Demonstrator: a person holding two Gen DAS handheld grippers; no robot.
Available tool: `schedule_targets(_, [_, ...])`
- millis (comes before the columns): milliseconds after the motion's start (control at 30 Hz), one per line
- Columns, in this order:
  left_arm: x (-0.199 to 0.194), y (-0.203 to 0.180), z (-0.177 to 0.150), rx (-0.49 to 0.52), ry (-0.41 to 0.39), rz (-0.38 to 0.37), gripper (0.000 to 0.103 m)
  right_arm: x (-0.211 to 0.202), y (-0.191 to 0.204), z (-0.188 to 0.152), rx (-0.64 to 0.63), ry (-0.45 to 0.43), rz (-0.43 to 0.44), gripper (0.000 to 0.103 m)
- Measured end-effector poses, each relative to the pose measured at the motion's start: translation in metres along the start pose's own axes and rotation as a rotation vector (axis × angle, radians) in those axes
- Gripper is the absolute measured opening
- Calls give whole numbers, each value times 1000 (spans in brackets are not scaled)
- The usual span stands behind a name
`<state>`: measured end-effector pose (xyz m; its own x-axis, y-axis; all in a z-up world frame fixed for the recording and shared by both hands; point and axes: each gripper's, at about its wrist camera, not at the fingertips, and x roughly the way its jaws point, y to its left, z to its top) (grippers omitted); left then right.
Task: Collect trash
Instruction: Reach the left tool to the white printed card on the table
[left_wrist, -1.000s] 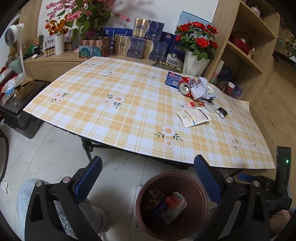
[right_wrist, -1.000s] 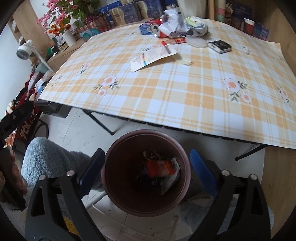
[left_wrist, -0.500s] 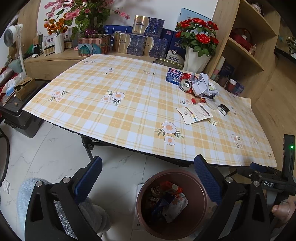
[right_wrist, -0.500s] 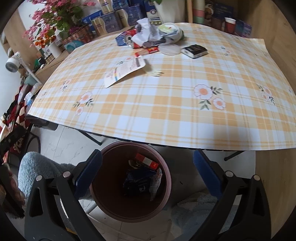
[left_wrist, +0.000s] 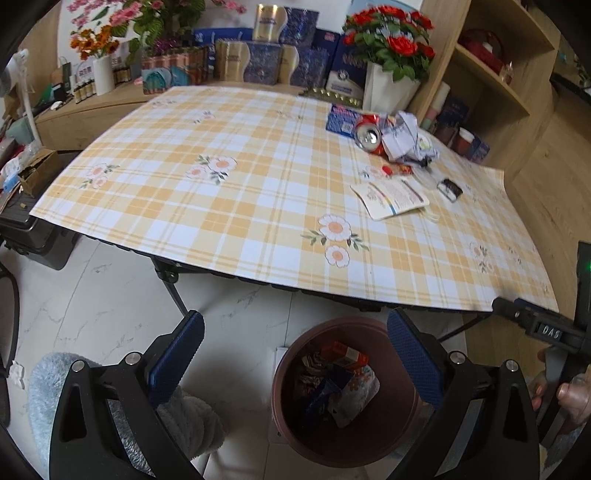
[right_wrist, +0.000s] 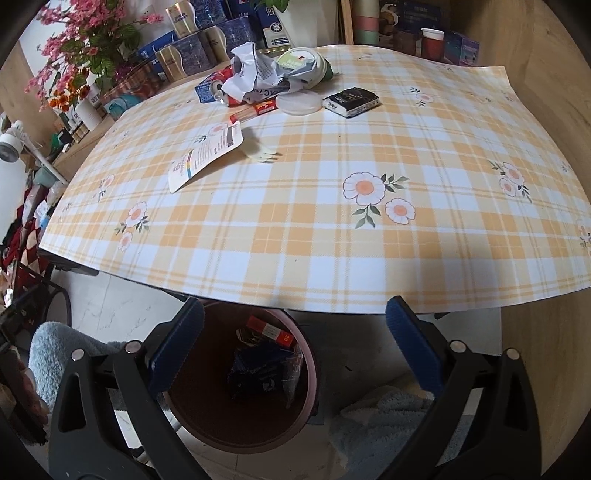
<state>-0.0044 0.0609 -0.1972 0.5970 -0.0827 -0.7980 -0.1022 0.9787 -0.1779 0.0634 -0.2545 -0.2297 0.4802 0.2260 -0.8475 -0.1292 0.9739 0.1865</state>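
Both sets of jaws stand wide apart with nothing between them: the left gripper and the right gripper each hang low over the floor at the near edge of the table, with the brown bin straight below. By my reading one drop is done and the reach for the next piece is about to start. Largest first: the checked table fills the upper part of both views, bare along its near side. The bin sits on the floor at six o'clock, partly tucked under the table edge, and already holds several wrappers and a red box. What remains lies at the far side, around twelve o'clock in the right view and one o'clock in the left: a heap of crumpled paper lying against a red can, a blue packet, and a round tub. Nearer lie a printed leaflet, a dark small box, a flat white lid, a thin red stick packet and a pale plastic fork. The next move calls for a lift above the table edge and a long forward reach; the leaflet is nearest, but it lies flat and would need one finger slid under an edge.
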Motion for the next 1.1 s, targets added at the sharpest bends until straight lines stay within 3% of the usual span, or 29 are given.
schedule_targets(167, [20, -15, 8, 84, 30, -2, 97, -4, -6, 9, 10, -63, 15, 97])
schedule_targets(400, [50, -49, 35, 245, 9, -30, 97, -6, -16, 35, 1, -125, 15, 97])
schedule_targets(633, [98, -102, 70, 467, -14, -36, 97, 2, -29, 57, 7, -131, -28, 97])
schedule_targets(767, [132, -131, 88, 562, 8, -49, 97, 7, -36, 63, 32, -121, 11, 97])
schedule_targets(933, [174, -146, 107, 569, 112, -74, 97, 7, -44, 68, 71, -130, 57, 97])
schedule_targets(1100, [192, -146, 121, 582, 158, -90, 97, 7, -51, 67, 72, -132, 55, 97])
